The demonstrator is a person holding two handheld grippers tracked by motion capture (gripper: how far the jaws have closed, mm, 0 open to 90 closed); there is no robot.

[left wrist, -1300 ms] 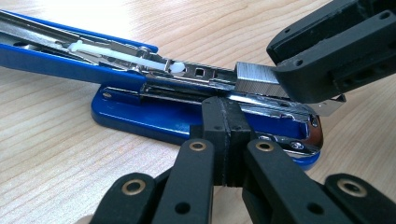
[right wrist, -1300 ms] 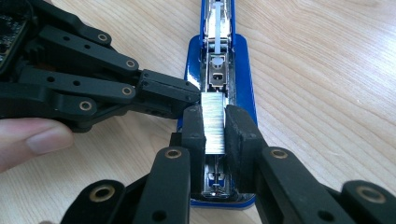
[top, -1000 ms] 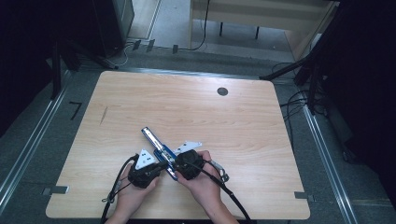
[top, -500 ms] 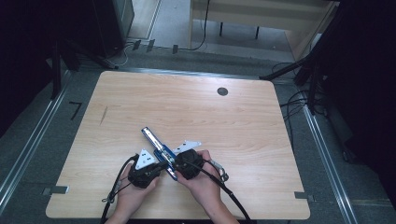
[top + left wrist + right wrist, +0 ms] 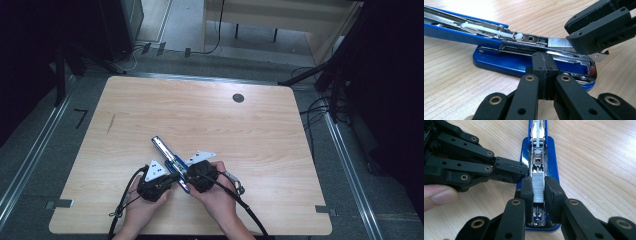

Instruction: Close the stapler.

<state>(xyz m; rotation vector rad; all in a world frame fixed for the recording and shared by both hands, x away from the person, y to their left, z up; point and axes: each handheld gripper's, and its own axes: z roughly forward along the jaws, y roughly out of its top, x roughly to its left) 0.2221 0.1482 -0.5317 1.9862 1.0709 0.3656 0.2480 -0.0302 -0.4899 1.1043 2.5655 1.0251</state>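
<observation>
Stapler, opened flat near the desk front edge, half hidden by hands; right gripper narrowly pinching a staple strip over its channel, left gripper fully closed, pressing its side.

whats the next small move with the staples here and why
Probably lower the right gripper slightly to seat the strip of staples in the open blue stapler, then release. Its jaws clamp the strip over the metal magazine channel, just short of the white pusher. The left gripper, jaws shut, presses against the stapler's side, steadying it.
</observation>
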